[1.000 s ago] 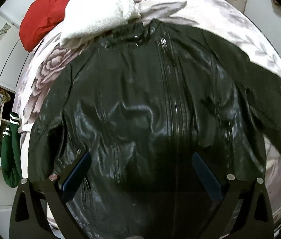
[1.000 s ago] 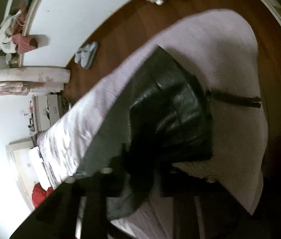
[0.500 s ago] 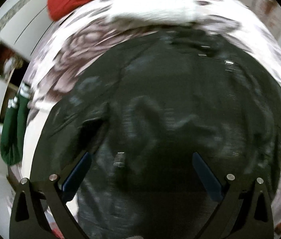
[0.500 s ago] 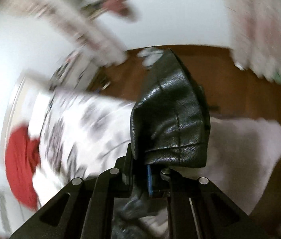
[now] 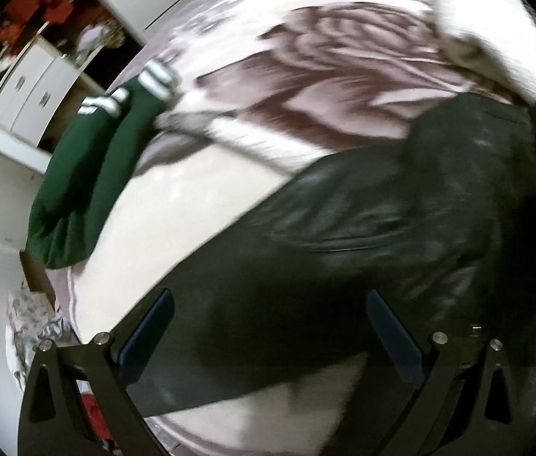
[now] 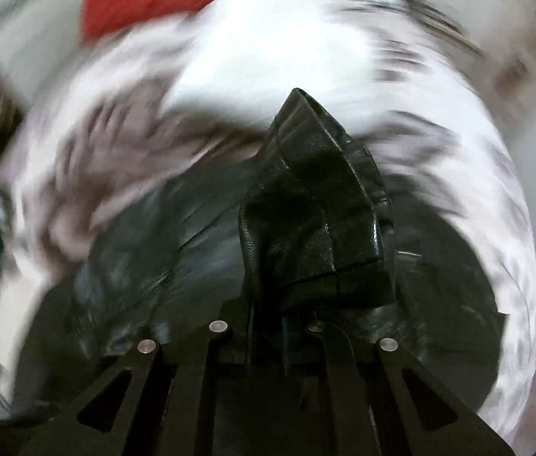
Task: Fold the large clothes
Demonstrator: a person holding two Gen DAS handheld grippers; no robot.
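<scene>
Right wrist: right tongs [image 6: 268, 342] clenched on leather jacket [image 6: 317, 220] sleeve, mid-fold; left tongs [image 5: 268, 330] released. Next: lay sleeve across body.

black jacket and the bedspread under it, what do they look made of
Black jacket: looks like leather or faux leather, with pebbled grain, glossy highlights and stiff creases where the right gripper pinches it. Which of the two is unclear. Bedspread: soft matte woven fabric with a printed floral pattern, though blur hides the weave.
</scene>
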